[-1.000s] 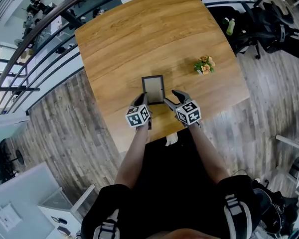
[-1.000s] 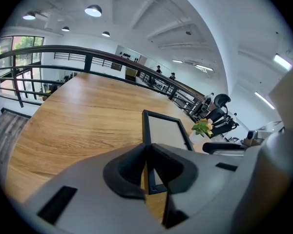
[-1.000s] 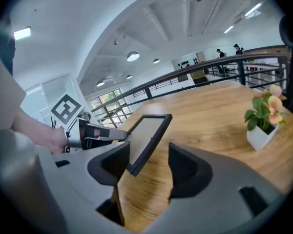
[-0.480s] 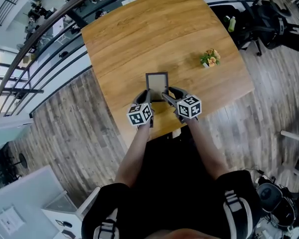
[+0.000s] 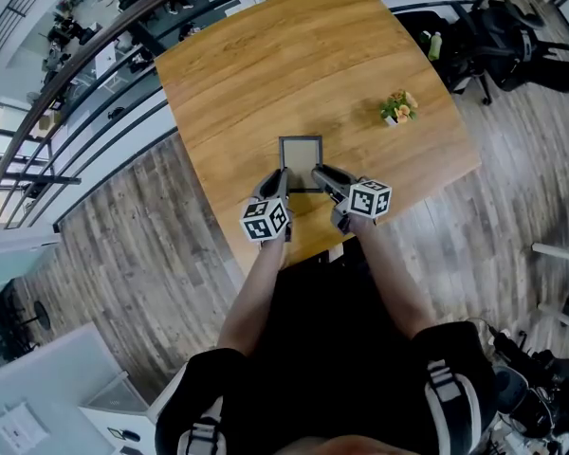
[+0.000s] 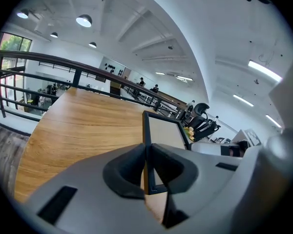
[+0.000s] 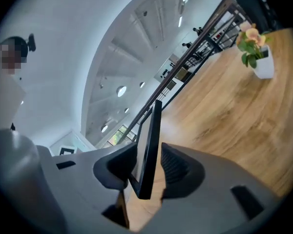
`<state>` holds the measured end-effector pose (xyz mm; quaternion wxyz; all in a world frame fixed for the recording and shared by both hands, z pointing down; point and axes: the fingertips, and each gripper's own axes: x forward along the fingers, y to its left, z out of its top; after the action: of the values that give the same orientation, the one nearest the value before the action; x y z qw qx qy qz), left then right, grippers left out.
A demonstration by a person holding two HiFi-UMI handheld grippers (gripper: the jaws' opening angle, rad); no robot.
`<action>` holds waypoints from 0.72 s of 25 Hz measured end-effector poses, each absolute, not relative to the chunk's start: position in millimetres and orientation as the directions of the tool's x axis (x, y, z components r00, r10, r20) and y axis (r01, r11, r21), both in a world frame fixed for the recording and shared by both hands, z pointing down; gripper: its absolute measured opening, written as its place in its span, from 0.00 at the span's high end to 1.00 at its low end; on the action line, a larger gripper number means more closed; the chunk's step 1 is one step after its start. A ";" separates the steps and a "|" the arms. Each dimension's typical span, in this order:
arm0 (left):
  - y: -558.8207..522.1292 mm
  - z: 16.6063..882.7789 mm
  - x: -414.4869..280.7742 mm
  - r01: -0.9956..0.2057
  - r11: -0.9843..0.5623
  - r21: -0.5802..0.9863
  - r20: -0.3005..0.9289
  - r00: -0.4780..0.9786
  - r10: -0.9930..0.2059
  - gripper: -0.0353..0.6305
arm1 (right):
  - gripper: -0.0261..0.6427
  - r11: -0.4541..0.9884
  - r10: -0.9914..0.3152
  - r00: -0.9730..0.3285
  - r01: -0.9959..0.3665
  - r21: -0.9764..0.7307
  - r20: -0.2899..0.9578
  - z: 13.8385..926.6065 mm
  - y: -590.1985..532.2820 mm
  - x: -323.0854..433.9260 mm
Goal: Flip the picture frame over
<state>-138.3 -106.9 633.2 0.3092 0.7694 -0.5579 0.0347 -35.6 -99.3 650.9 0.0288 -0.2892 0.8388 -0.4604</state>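
The left gripper pinches the picture frame at its near left edge, steadying it over the bench. The right gripper has just been closing its fingers, which straddle the right edge without clamping it yet, probably to share the flip.

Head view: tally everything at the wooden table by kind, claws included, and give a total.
Black-rimmed rectangular picture frame: 1
Small white pot of orange and yellow flowers: 1
Handheld grey claws with marker cubes: 2 (left claw clamped on the frame's edge; right claw has just been closing, with the frame between its jaws but not yet pressed)
Total: 4
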 end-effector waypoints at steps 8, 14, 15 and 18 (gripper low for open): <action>-109.3 628.9 -132.1 -0.865 -0.207 0.457 0.366 0.395 -0.842 0.86 | 0.85 0.348 -0.536 -0.832 -0.373 -0.860 0.144 637.5 -102.6 -28.2; -109.2 632.3 -128.6 -0.857 -0.199 0.475 0.373 0.401 -0.837 0.86 | 0.84 0.371 -0.522 -0.838 -0.389 -0.843 0.157 633.1 -99.7 -26.0; -108.9 634.2 -126.9 -0.851 -0.200 0.485 0.375 0.409 -0.832 0.86 | 0.84 0.377 -0.527 -0.835 -0.398 -0.837 0.160 631.8 -99.8 -24.7; -105.7 641.6 -119.7 -0.823 -0.220 0.523 0.376 0.455 -0.807 0.86 | 0.85 0.383 -0.546 -0.823 -0.409 -0.828 0.154 625.5 -100.4 -20.6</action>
<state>-119.7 -105.7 641.6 0.3430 0.7810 -0.5218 0.0119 -20.6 -100.4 625.5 0.0724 -0.2882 0.8284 -0.4748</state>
